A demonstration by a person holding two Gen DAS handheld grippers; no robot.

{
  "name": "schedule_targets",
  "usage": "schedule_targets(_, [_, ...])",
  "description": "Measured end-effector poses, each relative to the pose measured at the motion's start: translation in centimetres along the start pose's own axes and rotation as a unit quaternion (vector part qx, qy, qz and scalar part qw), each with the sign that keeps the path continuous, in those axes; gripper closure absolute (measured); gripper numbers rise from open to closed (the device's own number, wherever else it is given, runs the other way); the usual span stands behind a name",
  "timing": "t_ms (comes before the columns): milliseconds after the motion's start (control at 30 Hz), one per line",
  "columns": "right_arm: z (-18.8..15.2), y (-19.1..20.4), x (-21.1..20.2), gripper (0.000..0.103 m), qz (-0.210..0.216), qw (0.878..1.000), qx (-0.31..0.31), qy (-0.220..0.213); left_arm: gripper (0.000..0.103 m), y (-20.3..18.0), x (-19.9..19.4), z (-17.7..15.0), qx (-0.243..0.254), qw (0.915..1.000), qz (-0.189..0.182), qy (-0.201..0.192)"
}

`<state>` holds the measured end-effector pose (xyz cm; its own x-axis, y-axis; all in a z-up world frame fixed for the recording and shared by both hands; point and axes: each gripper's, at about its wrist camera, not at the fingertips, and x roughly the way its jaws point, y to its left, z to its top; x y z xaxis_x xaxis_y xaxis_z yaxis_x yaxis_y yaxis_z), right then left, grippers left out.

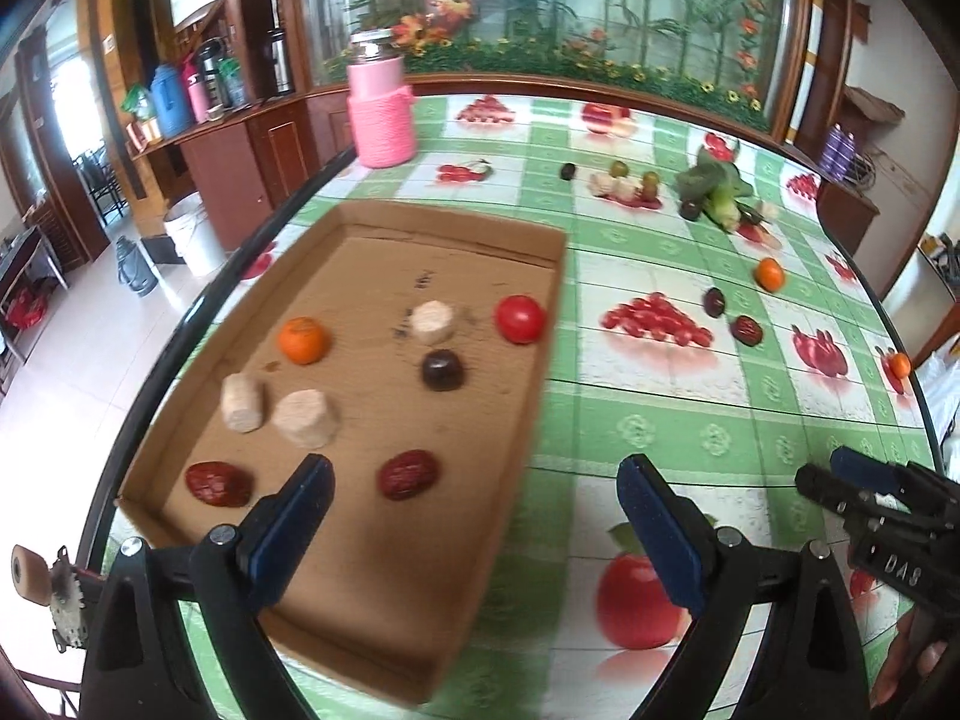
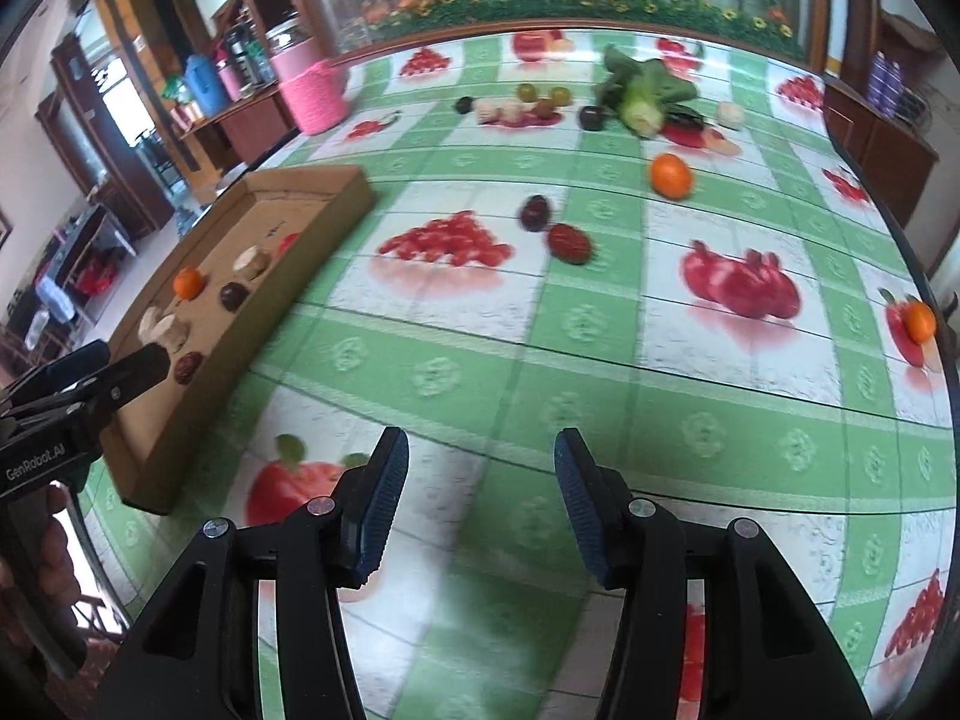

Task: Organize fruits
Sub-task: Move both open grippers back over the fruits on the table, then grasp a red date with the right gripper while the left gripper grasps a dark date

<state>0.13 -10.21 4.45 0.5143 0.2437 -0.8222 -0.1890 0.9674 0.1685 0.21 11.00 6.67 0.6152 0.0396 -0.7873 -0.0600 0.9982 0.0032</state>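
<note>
A shallow cardboard tray (image 1: 540, 372) lies on the table's left side and holds an orange (image 1: 303, 340), a red tomato (image 1: 520, 318), a dark plum (image 1: 442, 369), two red dates (image 1: 408, 474) and three pale cut pieces (image 1: 303, 418). My left gripper (image 1: 477, 516) hangs open over the tray's near right edge, nothing between its fingers. My right gripper (image 2: 480, 504) is open and empty above the bare tablecloth. Loose on the cloth lie an orange (image 2: 671, 176), a dark plum (image 2: 534, 212), a red date (image 2: 569, 243) and a small orange (image 2: 920, 322) near the right rim.
The round table has a green checked cloth (image 2: 600, 360) printed with fruit pictures. At the back lie leafy greens (image 2: 645, 90), small green and dark fruits (image 2: 543, 99) and a pink wrapped jar (image 1: 381, 114). The left gripper's side (image 2: 90, 384) shows by the tray.
</note>
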Motion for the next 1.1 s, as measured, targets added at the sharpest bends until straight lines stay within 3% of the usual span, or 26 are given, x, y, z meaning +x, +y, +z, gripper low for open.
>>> schedule_targets(233, [2.6, -5.0, 0.8, 0.052, -0.013, 0.999, 0.036, -0.018, 0.006, -3.0, 0.6, 0.9, 0.019, 0.9998, -0.003, 0.003])
schedule_targets(433, [6.6, -4.8, 4.8, 0.052, 0.006, 1.000, -0.003, -0.020, 0.006, -4.8, 1.2, 2.0, 0.034, 0.9994, 0.000, 0.009])
schedule_targets(600, [8.3, -4.9, 7.6, 0.053, 0.033, 0.999, -0.001, -0.013, 0.006, -5.2, 1.8, 2.8, 0.037, 0.9992, 0.009, 0.011])
schedule_targets(633, [8.4, -4.8, 7.9, 0.053, 0.036, 0.999, -0.004, -0.013, 0.006, -5.3, 2.0, 2.9, 0.037, 0.9992, 0.010, 0.012])
schedule_targets(733, [8.4, -4.3, 8.2, 0.075, 0.026, 0.999, -0.032, -0.022, 0.006, -6.0, 3.0, 3.4, 0.042, 0.9989, 0.012, 0.017])
schedule_targets(767, [8.3, -4.4, 8.1, 0.078, 0.022, 0.999, -0.038, -0.028, 0.006, -6.5, 3.4, 3.5, 0.046, 0.9987, 0.012, 0.020])
schedule_targets(1100, [5.7, -8.5, 4.1, 0.078, 0.004, 0.998, -0.008, -0.061, 0.006, -13.0, 8.3, 6.7, 0.080, 0.9957, -0.034, 0.031])
